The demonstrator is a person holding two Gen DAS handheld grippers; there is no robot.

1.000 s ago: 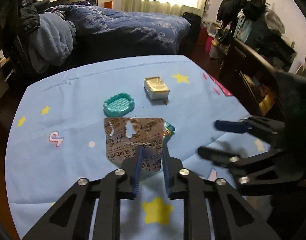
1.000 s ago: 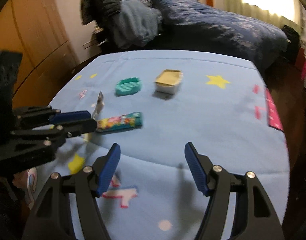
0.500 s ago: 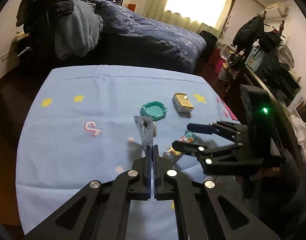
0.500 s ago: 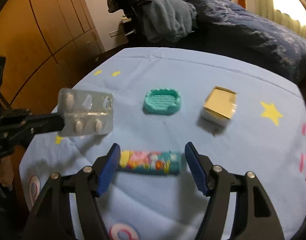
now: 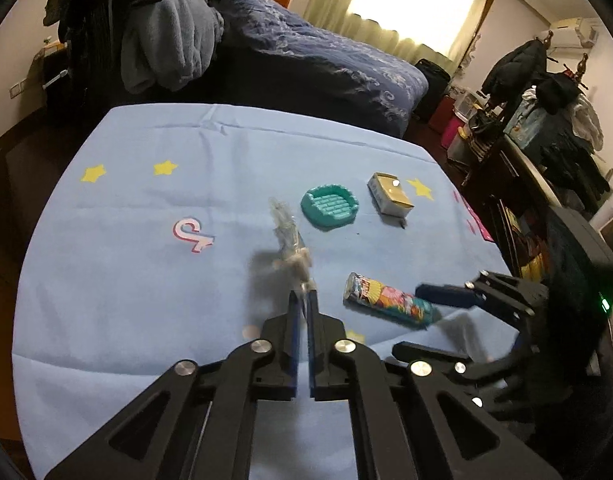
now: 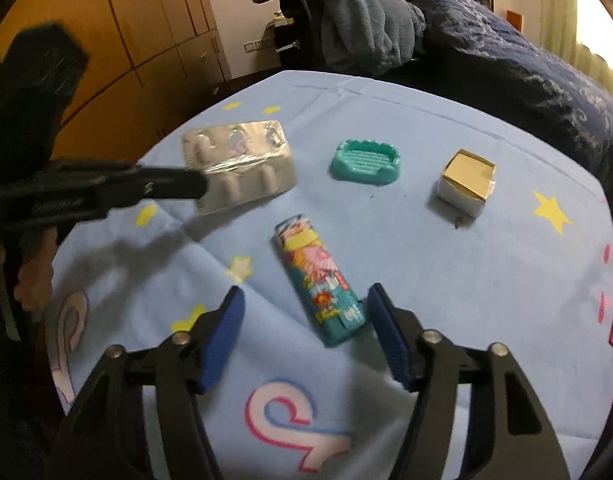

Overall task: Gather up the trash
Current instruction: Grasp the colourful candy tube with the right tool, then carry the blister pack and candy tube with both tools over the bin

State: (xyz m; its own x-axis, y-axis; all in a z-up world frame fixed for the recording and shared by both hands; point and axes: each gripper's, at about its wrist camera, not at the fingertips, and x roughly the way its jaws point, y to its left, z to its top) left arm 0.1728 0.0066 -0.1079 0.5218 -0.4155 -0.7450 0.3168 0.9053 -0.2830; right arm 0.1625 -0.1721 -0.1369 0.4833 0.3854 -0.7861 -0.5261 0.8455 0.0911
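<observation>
A silver blister pack of pills [image 6: 238,164] hangs above the blue star-print tablecloth [image 6: 446,280], and my left gripper [image 5: 304,300] is shut on its edge. In the left wrist view the blister pack [image 5: 290,240] shows edge-on and blurred. A colourful teal snack packet [image 6: 320,280] lies on the cloth. My right gripper [image 6: 305,300] straddles the packet's near end with its jaws closing. Its right pad is close to the packet and its left pad stands well off. In the left wrist view the right gripper [image 5: 430,322] is at the right, by the packet [image 5: 386,300].
A teal soap dish [image 6: 365,162] and a small open cardboard box [image 6: 466,178] sit farther back on the cloth. A bed with dark blue bedding [image 5: 326,52] and piled clothes lies beyond the table. A wooden wardrobe [image 6: 138,20] stands at the left.
My left gripper shut on the blister pack, lifted it and rolled it edge-on. My right gripper moved over the colourful packet, turned in line with it, and its jaws narrowed.
</observation>
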